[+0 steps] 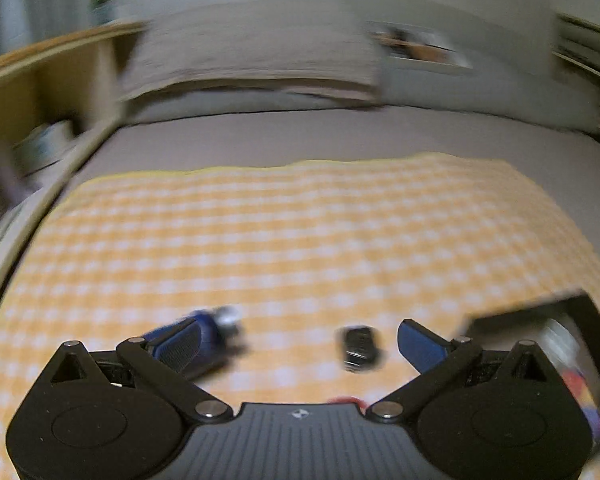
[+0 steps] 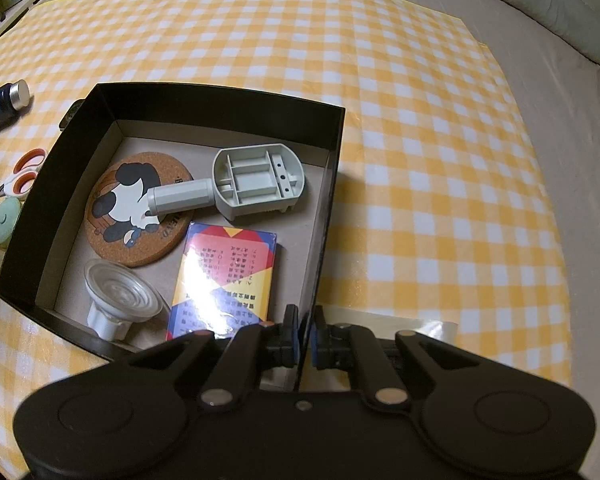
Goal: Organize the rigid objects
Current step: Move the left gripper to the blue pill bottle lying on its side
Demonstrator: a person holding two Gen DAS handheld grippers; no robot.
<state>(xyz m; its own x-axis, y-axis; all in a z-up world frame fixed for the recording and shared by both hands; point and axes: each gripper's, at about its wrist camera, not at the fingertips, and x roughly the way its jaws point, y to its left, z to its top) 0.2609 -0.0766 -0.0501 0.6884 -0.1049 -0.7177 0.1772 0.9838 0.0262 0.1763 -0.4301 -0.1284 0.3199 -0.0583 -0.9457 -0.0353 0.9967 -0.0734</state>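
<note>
A black box (image 2: 220,100) sits on the yellow checked cloth (image 2: 420,120). It holds a cork coaster (image 2: 112,216), a grey plastic handled piece (image 2: 256,184), a colourful card pack (image 2: 224,280) and a clear suction cup (image 2: 120,300). My right gripper (image 2: 306,336) is shut on the box's near right wall. In the blurred left wrist view my left gripper (image 1: 300,332) is open above the cloth with nothing held. A small black object (image 1: 358,348) lies past its fingers, and a blue bottle (image 1: 212,328) lies by the left finger. The box (image 1: 520,312) shows at the right.
Left of the box lie the blue bottle with a silver cap (image 2: 4,104), orange-handled scissors (image 2: 20,172) and a green round item (image 2: 4,220). The cloth covers a grey bed with pillows (image 1: 260,60) at its head. A wooden shelf (image 1: 40,80) stands at the left.
</note>
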